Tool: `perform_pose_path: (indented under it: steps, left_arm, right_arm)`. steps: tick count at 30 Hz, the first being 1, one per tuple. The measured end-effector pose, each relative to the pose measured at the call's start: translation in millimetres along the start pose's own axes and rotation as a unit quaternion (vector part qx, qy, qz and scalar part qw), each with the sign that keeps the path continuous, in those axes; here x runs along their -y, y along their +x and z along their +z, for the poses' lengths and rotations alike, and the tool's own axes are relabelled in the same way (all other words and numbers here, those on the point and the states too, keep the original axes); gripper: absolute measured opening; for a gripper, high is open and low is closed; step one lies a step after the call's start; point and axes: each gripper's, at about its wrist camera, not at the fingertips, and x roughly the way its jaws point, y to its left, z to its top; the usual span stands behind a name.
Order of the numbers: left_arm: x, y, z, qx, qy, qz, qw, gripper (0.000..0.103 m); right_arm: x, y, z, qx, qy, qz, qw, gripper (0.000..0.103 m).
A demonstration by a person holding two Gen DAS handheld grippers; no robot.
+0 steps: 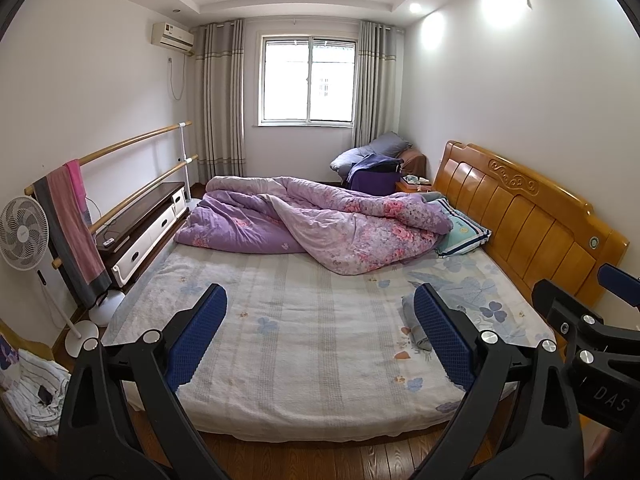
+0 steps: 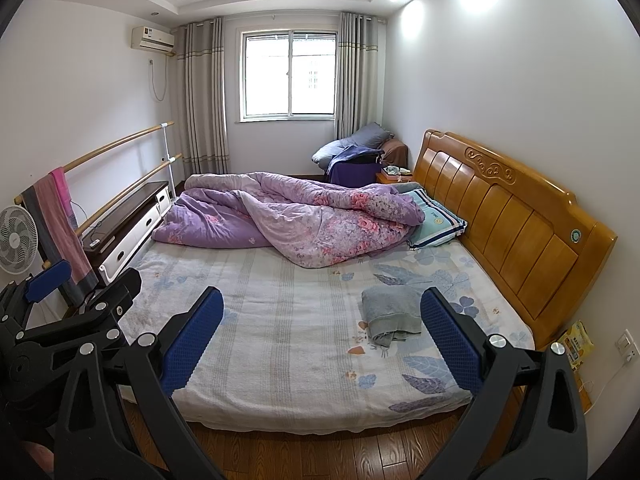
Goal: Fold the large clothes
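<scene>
1. Right wrist view shows the grey garment already folded into a loose bundle on the bed, near the headboard and well apart from the purple quilt.
2. We hold the right gripper and left gripper above the near bed edge, both with fingers spread apart, gripping nothing.
3. We judge the cloth soft, light and floppy, so it would sag if pinched at one spot.
4. We would take it by two outer corners or the folded edge.

Grey garment lies folded into a compact bundle on the bedsheet, near the headboard side, loose edges at front.
</scene>
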Motion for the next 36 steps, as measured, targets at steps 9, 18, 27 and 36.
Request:
perform_pose_path:
  steps: [9,18,27,36]
  left_arm:
    - [1,1,-2,-0.001,0.0,0.001,1.0,0.095]
    - [2,1,-8,-0.003,0.0,0.002,1.0,0.095]
    - [2,2,-18,-0.006,-0.001,0.005,1.0,0.095]
    - [3,4,-20,-0.009,0.0,0.004,1.0,0.095]
  right_arm:
    - [0,0,0,-0.001,0.001,0.001,1.0,0.095]
    - [1,0,0,-0.001,0.001,0.001,1.0,0.095]
    - [-1,0,-3,-0.003,0.004,0.004,1.0,0.095]
    - [-3,2,-7,-0.01,0.001,0.004,1.0,0.095]
